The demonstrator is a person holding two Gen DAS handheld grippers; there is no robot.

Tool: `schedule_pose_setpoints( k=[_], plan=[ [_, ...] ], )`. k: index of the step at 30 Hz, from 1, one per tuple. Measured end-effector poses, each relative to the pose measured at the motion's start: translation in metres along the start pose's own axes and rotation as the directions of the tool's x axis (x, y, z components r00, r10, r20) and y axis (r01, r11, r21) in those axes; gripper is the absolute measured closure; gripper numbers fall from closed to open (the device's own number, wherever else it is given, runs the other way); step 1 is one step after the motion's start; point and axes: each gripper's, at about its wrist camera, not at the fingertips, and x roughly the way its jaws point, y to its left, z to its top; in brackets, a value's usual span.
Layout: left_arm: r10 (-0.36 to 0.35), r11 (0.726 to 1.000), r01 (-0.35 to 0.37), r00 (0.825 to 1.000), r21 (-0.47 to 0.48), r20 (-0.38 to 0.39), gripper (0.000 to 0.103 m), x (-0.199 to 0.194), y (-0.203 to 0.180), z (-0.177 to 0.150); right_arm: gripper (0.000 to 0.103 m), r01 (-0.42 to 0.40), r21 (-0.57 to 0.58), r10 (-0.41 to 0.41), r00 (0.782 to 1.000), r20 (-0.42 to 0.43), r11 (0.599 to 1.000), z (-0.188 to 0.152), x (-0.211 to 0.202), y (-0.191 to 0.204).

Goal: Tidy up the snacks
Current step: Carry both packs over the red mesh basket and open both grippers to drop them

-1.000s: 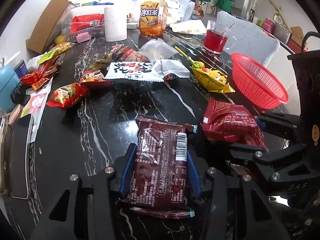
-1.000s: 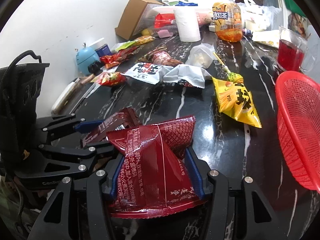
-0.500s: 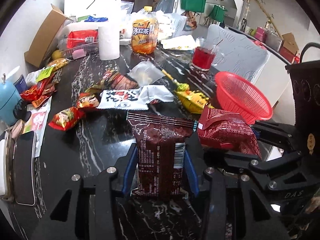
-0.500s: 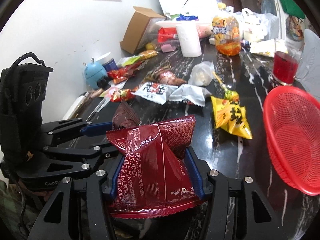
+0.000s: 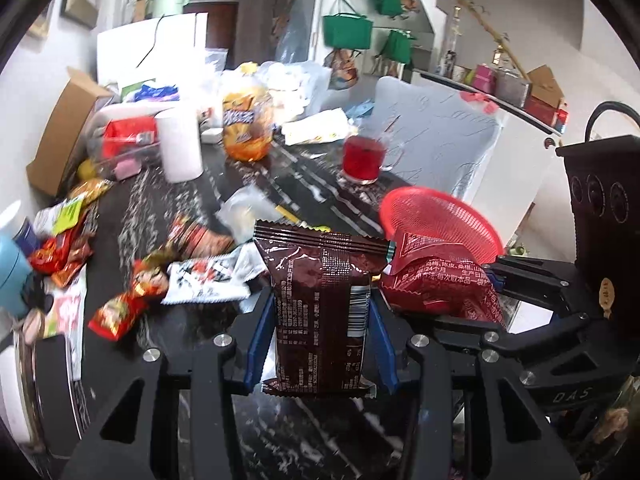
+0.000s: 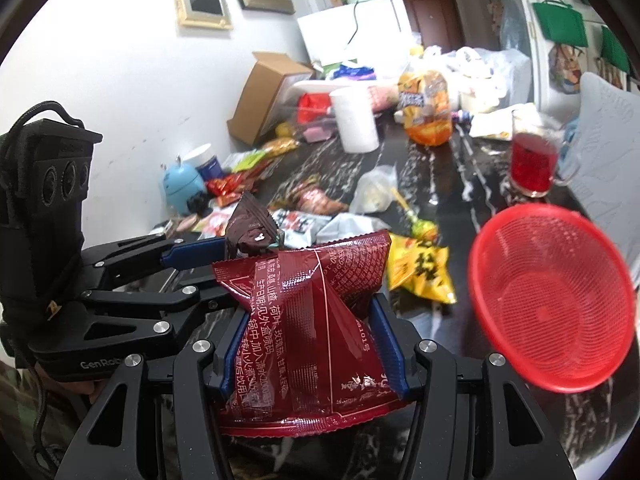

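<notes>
My left gripper (image 5: 320, 316) is shut on a dark brown snack packet (image 5: 320, 300) and holds it upright above the black marble table (image 5: 192, 312). My right gripper (image 6: 308, 316) is shut on a red snack packet (image 6: 308, 320), also lifted off the table. The red packet shows in the left wrist view (image 5: 440, 284) to the right, the brown packet in the right wrist view (image 6: 250, 228) to the left. A red mesh basket (image 6: 548, 296) stands to the right, empty; it also shows in the left wrist view (image 5: 436, 220).
Loose snacks lie on the table: a yellow packet (image 6: 420, 272), a white packet (image 5: 208, 280), red packets (image 5: 116, 312). Further back stand a glass of red drink (image 6: 532, 164), an orange drink bottle (image 6: 426, 112), a paper roll (image 6: 354, 120) and a cardboard box (image 6: 264, 92).
Both grippers have risen from the table with their packets and tilted up, so more of the room shows. The basket now lies closer to the red packet.
</notes>
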Motion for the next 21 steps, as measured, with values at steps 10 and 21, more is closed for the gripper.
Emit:
schedule_pose_setpoints(
  k=[10,21],
  plan=[
    [-0.092,0.993,0.089,0.995,0.075,0.037,0.059,0.015,-0.029,0.036,0.048,0.085,0.036,-0.087,0.994,0.069,0.996,0.012,-0.032,-0.025],
    [-0.175,0.971,0.163,0.983,0.177,0.056,0.059,0.044,-0.07,0.077,0.052,0.168,0.1,-0.18,0.977,0.117,0.981,0.021,-0.056,-0.068]
  ],
)
